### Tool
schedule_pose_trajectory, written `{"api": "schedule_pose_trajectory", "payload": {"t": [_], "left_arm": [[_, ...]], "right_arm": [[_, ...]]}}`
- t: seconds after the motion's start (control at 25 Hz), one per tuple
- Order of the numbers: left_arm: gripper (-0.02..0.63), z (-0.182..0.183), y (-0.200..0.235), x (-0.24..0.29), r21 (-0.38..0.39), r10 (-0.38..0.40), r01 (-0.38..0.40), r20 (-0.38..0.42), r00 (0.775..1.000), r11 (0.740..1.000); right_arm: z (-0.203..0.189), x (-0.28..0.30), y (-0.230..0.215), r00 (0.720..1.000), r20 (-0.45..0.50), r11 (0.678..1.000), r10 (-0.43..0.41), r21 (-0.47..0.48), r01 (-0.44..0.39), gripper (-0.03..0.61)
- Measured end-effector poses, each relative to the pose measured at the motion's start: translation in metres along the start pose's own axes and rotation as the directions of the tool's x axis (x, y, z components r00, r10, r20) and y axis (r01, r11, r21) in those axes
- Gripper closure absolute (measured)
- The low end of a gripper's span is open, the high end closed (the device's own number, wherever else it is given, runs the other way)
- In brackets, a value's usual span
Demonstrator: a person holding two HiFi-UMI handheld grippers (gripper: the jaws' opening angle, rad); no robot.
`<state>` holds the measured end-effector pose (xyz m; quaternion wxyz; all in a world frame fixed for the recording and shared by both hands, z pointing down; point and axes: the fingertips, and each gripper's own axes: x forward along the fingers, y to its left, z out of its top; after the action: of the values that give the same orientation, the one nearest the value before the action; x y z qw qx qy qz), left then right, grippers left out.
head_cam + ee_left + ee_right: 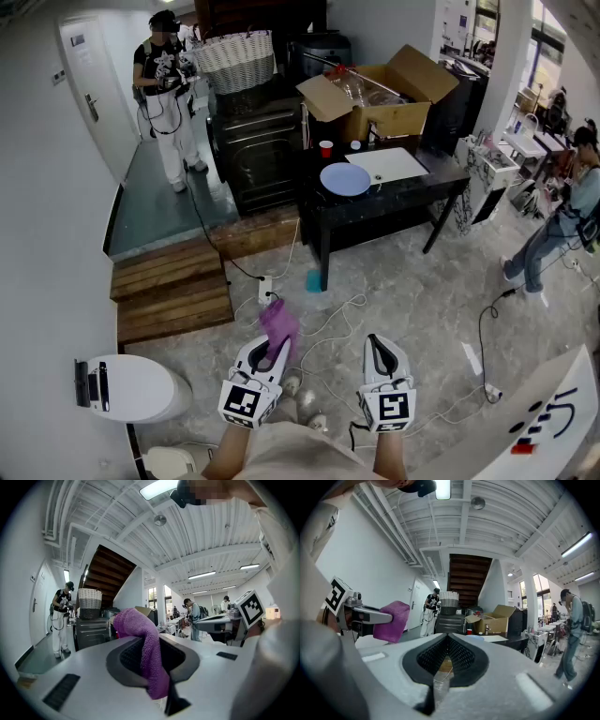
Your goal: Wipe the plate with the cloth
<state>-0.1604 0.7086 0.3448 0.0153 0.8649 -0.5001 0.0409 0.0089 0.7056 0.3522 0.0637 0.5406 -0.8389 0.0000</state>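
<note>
A light blue plate (346, 178) lies on the black table (412, 199) far ahead, next to a white board (386, 165). My left gripper (274, 343) is held low in front of me, well short of the table. It is shut on a purple cloth (278, 323), which bunches up above the jaws and hangs down between them (146, 644). My right gripper (373, 339) is beside it, shut with nothing in it (446, 637). In the right gripper view the cloth (391, 620) shows at the left and the plate (474, 637) is small and distant.
A red cup (325, 148) and an open cardboard box (380, 94) stand on the table. Wooden steps (173, 286), floor cables and a power strip (265, 286) lie between me and it. One person (167, 94) stands at the back left, another (562, 216) at the right.
</note>
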Motion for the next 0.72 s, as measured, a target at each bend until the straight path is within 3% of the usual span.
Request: {"api": "schedule_pose_trajectory", "payload": {"t": [0.24, 0.72], "left_arm": [[0.558, -0.009, 0.022, 0.033, -0.007, -0.005, 0.005, 0.016, 1.0, 1.0], [0.558, -0.006, 0.098, 0.128, -0.011, -0.051, 0.051, 0.009, 0.999, 0.999]], "right_arm": [[-0.008, 0.037, -0.003, 0.999, 0.005, 0.999, 0.034, 0.0, -0.034, 0.57], [-0.012, 0.152, -0.032, 0.998, -0.067, 1.0, -0.018, -0.007, 0.018, 0.57]]}}
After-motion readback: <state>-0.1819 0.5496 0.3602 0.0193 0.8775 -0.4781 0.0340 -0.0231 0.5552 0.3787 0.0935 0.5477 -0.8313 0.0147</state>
